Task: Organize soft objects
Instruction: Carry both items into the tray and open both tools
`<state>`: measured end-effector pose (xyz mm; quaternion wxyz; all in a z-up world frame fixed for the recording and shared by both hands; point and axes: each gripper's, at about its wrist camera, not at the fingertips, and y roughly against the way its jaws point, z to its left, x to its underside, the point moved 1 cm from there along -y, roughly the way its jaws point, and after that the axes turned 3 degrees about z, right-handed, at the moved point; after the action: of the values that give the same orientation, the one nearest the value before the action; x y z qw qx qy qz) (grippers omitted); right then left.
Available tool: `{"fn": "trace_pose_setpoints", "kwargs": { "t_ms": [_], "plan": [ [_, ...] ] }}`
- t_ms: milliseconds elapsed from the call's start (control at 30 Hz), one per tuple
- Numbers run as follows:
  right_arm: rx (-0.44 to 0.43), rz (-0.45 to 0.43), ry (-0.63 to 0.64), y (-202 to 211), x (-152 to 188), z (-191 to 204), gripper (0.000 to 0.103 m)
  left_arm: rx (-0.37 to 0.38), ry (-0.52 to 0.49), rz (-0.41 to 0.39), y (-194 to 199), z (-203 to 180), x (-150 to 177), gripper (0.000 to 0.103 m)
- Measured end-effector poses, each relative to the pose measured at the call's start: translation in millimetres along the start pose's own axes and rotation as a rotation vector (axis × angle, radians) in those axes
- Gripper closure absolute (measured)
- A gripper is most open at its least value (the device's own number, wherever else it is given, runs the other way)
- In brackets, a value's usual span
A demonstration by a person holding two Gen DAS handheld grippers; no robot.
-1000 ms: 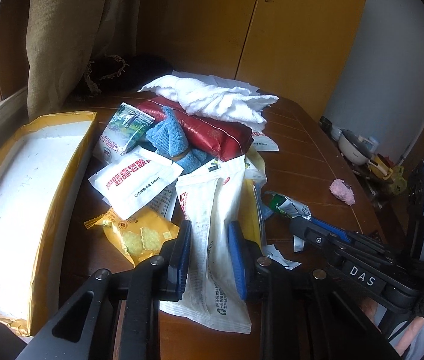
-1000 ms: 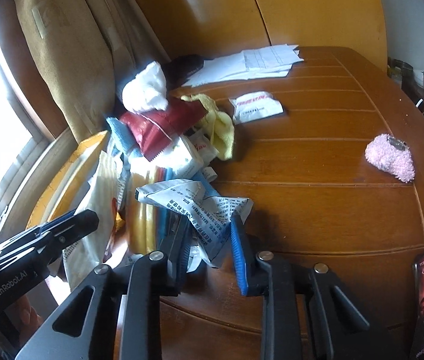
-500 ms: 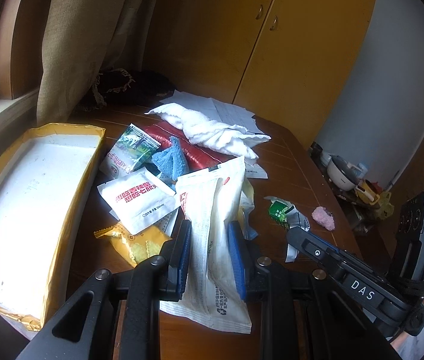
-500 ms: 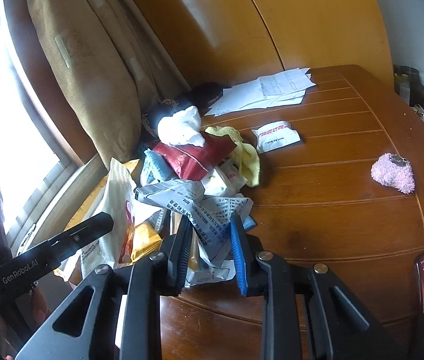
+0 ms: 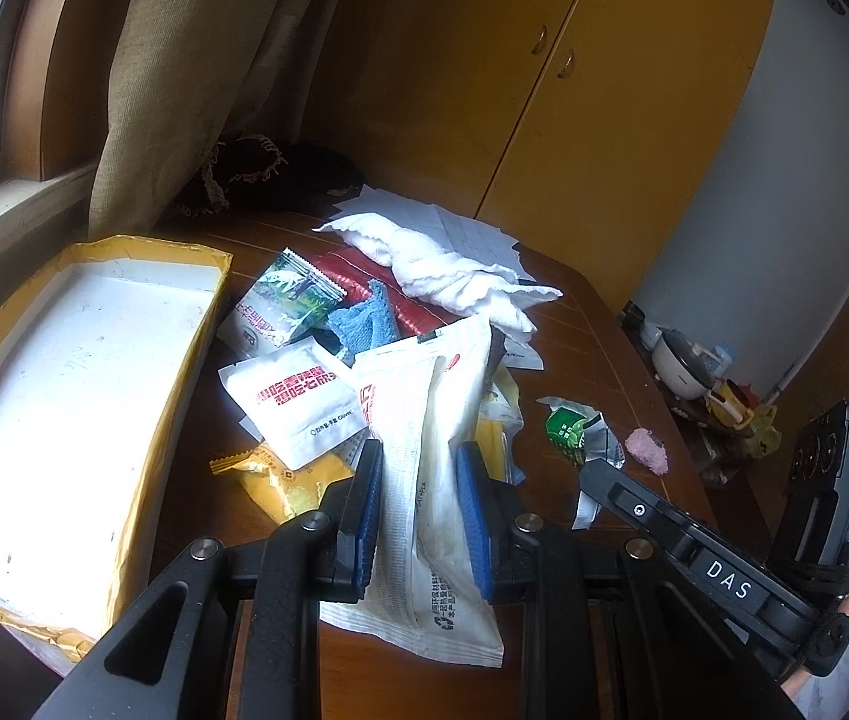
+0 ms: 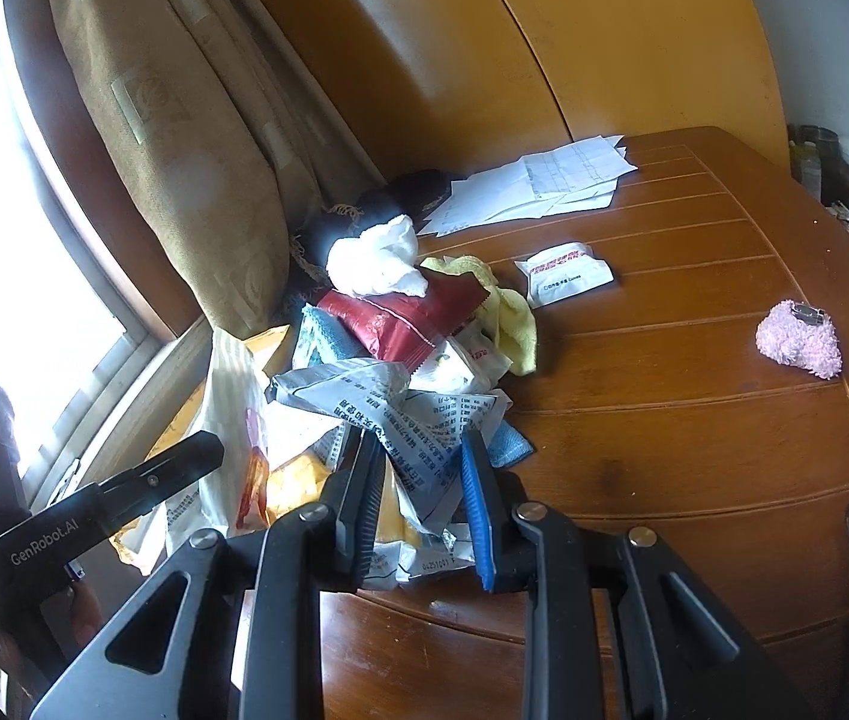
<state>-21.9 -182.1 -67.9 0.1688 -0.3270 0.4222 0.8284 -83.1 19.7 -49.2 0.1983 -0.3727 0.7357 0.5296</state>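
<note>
- My left gripper [image 5: 418,504] clamps a white plastic bag [image 5: 424,420] between its blue pads, the bag standing up from the pile.
- My right gripper [image 6: 418,498] is closed on a crumpled printed wrapper [image 6: 388,408] at the near edge of the heap.
- The pile sits on the wooden table [image 6: 694,420], just right of a yellow-rimmed tray [image 5: 184,354].
- A white towel [image 5: 442,264] lies at the far side; a pink fluffy thing [image 6: 799,348] lies well apart, right.

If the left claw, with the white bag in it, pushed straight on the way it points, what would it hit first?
Probably the white sachet with red print just ahead of the left claw, which grips the white bag; depth is uncertain.
</note>
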Motion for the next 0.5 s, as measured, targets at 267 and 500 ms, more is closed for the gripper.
{"fn": "trace_pose_setpoints", "kwargs": {
  "t_ms": [267,500],
  "plan": [
    [-0.043,-0.018,0.014,1.1,-0.7,18.5,0.078,-0.006,0.021,-0.040,14.5,12.4,-6.3,0.078],
    [-0.129,-0.007,0.102,-11.8,-6.7,67.8,0.078,-0.076,0.078,-0.128,51.8,48.9,-19.2,0.078]
  ]
}}
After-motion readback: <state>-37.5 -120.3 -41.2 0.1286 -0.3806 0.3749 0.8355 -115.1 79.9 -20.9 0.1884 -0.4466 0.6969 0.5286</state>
